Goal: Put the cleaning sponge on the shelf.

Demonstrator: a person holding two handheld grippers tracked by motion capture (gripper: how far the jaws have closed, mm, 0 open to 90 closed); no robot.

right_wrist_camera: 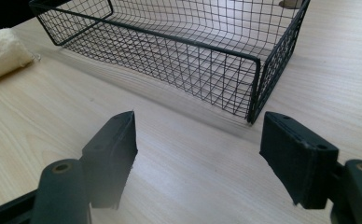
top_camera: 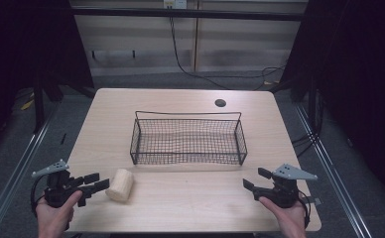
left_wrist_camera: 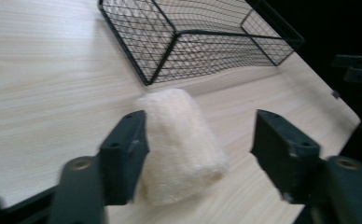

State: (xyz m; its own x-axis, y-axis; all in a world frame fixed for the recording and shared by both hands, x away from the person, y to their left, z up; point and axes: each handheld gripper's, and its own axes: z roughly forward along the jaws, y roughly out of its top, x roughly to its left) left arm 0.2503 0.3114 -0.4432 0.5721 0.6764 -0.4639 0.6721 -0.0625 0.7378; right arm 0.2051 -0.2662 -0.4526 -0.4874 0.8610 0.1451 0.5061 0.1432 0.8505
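A cream rolled towel (top_camera: 120, 184) lies on the table near its front left, in front of a black wire basket (top_camera: 188, 115). My left gripper (top_camera: 97, 181) sits just left of the roll, pointing at it. In the left gripper view the roll (left_wrist_camera: 184, 135) lies between the jaws of the left gripper (left_wrist_camera: 198, 119). The left jaw is against the roll's side and the right jaw stands clear of it, so the jaws are open. My right gripper (top_camera: 256, 178) rests open at the front right with nothing between its jaws (right_wrist_camera: 198, 119).
The basket (right_wrist_camera: 170, 39) has nothing in it and stands mid-table. A round hole (top_camera: 220, 103) sits in the tabletop behind it. The table's front edge runs close under both hands. Cables trail on the floor beyond the far edge.
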